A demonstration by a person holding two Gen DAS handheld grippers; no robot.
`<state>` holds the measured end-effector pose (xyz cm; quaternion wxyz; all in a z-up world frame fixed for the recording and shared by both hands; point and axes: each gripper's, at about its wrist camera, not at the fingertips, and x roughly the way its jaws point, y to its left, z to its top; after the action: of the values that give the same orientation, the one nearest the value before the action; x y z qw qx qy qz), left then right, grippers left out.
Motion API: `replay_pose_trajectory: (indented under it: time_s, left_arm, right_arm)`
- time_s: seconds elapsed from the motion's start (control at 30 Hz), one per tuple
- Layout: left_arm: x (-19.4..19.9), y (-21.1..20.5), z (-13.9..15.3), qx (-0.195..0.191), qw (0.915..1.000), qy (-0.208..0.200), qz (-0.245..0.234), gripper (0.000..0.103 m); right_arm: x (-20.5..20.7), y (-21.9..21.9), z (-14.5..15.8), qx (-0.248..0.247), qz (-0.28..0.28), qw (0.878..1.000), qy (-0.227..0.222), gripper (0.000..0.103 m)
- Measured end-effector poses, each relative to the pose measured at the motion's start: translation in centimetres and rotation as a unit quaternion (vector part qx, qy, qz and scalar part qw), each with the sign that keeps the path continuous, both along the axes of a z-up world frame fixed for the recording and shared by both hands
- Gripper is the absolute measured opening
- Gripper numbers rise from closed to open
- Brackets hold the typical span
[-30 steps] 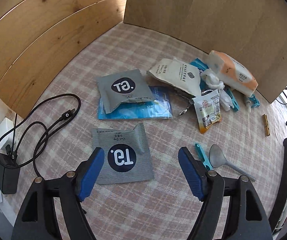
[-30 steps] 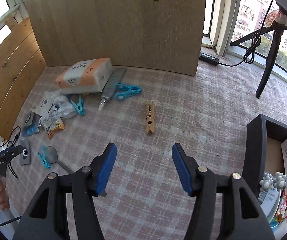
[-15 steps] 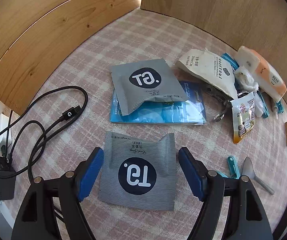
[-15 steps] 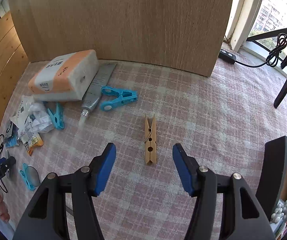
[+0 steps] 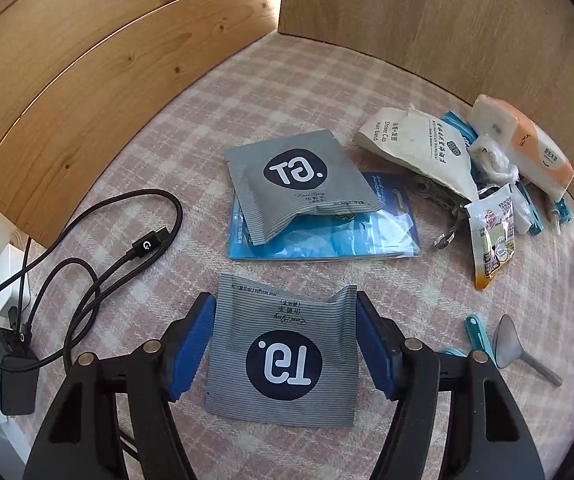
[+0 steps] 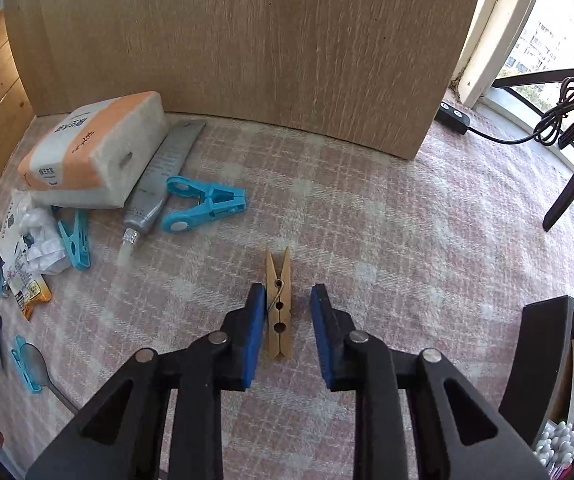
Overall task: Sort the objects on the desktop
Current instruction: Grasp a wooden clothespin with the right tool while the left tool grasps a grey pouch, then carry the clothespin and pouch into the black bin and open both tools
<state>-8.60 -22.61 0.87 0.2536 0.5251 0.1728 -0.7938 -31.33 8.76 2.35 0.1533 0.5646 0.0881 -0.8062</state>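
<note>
My left gripper [image 5: 285, 342] is open, its blue pads on either side of a grey striped T9 sachet [image 5: 285, 350] that lies flat on the checked cloth. A second grey sachet [image 5: 297, 182] lies on a blue packet [image 5: 327, 236] beyond it. My right gripper [image 6: 289, 326] is open around a wooden clothespin [image 6: 279, 304]; the left pad touches or nearly touches it, and the right pad stands apart from it.
A black cable and charger [image 5: 11, 356] lie at the left. A tissue pack [image 6: 95, 156], a tube [image 6: 159, 184], blue clips [image 6: 203, 208], snack packets [image 5: 491, 228] and a metal spoon [image 5: 519, 348] lie about. A black organiser box [image 6: 543, 364] stands at the right. Wooden boards wall the back.
Both grippers moved forward and down. The left now straddles the T9 sachet; the right has narrowed around the wooden clothespin.
</note>
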Motion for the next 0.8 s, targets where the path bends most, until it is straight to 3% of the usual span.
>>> replay_pose_trajectory:
  time_s: [0.03,0.27,0.3,0.33,0.57,0.8]
  left_arm:
    - [0.4,-0.3,0.2,0.002,1.0,0.001,0.001,0.054]
    - [1.8,-0.8,0.9,0.007,1.0,0.003,0.005,0.046]
    - [2.0,-0.8,1.1,0.006,0.9999,0.007,0.006,0.042]
    - [2.1,-0.7,1.5,0.004,0.9999,0.009,0.005,0.022]
    - [2.8,0.2,3.4,0.01,0.9998,0.015,0.004,0.017]
    - [4.4,0.7,5.5,0.032,0.9981,0.051,0.009,0.012]
  right_arm:
    - [0.1,0.1,0.0,-0.004,-0.001,1.0,-0.002,0.013]
    - [1.5,1.0,0.7,-0.024,-0.006,1.0,0.002,0.013]
    - [1.7,1.1,0.9,-0.026,-0.005,1.0,0.005,0.013]
    - [1.6,1.4,1.1,-0.028,-0.004,1.0,0.007,0.013]
    - [2.8,2.1,3.4,-0.044,-0.003,0.999,0.026,0.013]
    - [5.0,1.8,6.0,-0.064,0.001,0.997,0.046,0.013]
